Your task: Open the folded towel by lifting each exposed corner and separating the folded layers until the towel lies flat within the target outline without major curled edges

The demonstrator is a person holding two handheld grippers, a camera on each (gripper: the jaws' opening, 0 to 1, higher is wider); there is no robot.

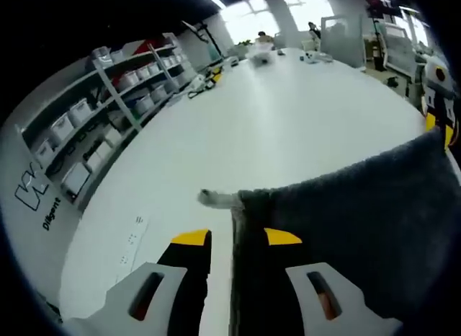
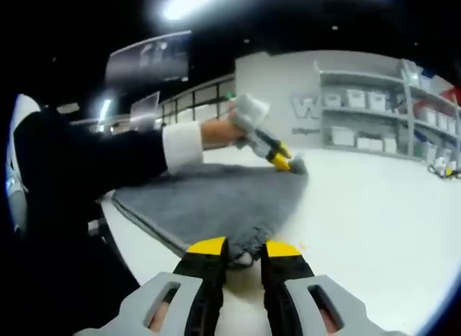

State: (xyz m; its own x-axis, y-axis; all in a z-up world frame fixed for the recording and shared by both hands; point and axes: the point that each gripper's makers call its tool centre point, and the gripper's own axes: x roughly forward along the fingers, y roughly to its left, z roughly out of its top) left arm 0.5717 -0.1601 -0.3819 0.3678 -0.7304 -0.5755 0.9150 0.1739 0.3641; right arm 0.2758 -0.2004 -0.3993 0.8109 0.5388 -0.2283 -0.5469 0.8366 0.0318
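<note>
Shelving (image 1: 108, 105) beyond towel (image 1: 360, 228)

The towel (image 2: 216, 202) is dark grey and plush, with a stitched hem along its edges. In the right gripper view it is spread over the white table, stretching from a near corner at 6 o'clock up to a far corner at about 1 o'clock, its surface mostly flat with a slight sag in the middle. In the left gripper view the towel (image 1: 360, 228) fills the area from 3 to 6 o'clock, one corner pointing toward centre, its edge running up toward 2 o'clock.
</note>
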